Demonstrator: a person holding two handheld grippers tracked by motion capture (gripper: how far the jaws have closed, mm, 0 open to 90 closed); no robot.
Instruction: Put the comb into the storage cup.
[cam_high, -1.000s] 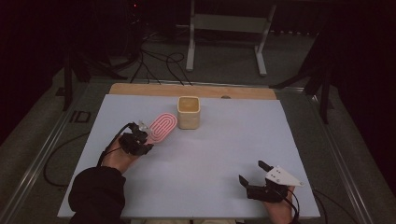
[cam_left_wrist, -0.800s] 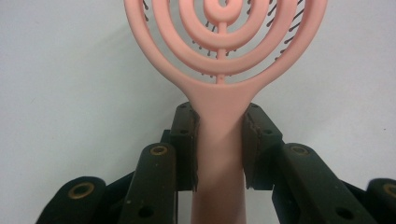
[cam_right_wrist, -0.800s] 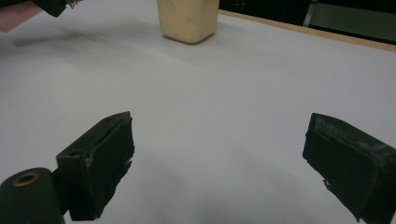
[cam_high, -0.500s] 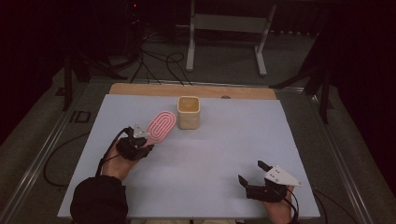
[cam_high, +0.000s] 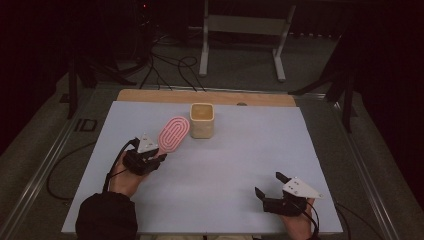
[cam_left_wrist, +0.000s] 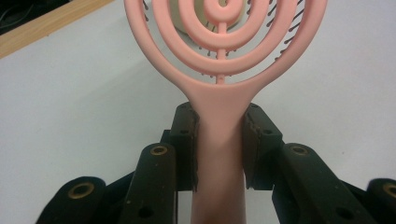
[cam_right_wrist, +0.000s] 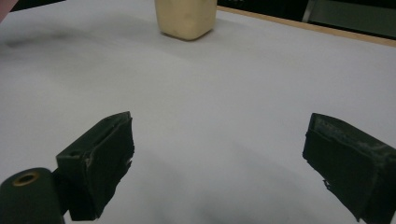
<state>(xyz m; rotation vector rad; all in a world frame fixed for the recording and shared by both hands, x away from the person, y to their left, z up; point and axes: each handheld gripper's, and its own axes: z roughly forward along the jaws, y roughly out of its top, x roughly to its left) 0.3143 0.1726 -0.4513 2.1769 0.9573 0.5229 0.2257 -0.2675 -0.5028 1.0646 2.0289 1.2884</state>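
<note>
Step in hand, as judged: left hand-held gripper (cam_high: 159, 158) carries the pink brush (cam_high: 173, 134) toward the cup (cam_high: 202, 120), likely to drop it in.

Brush sits left of centre in the high view, head pointing up-right, just beside the cup's left wall; whether it touches the cup cannot be told. Cup stands upright at upper centre of the table (cam_high: 235, 155), near the wooden strip at the far edge.

To do it well:
- Lift until the whole brush head clears the cup rim before moving across. The head looks about as wide as the mouth, so it needs to enter edge-aligned, not skewed.
- Decide which end goes in. The grip is on the handle, so the head leads; tip the brush near vertical over the opening.
- The cup looks light and nothing pins it. A side knock from the head would likely shove or tip it. Come down from above, not in from the side.
- Release only once the brush rests on the cup floor or wall.

Grippers:
- Left hand-held gripper (cam_left_wrist: 219, 154): jaws closed on the brush (cam_left_wrist: 219, 140) handle just below the head, pads pressing both sides, handle centred. Grip looks firm.
- Right hand-held gripper (cam_high: 268, 186): lower right of the high view, jaws spread wide, holding nothing. In the right gripper view (cam_right_wrist: 219, 158) bare table lies between the pads, cup (cam_right_wrist: 186, 16) far off at top. It could steady the cup if needed.
</note>
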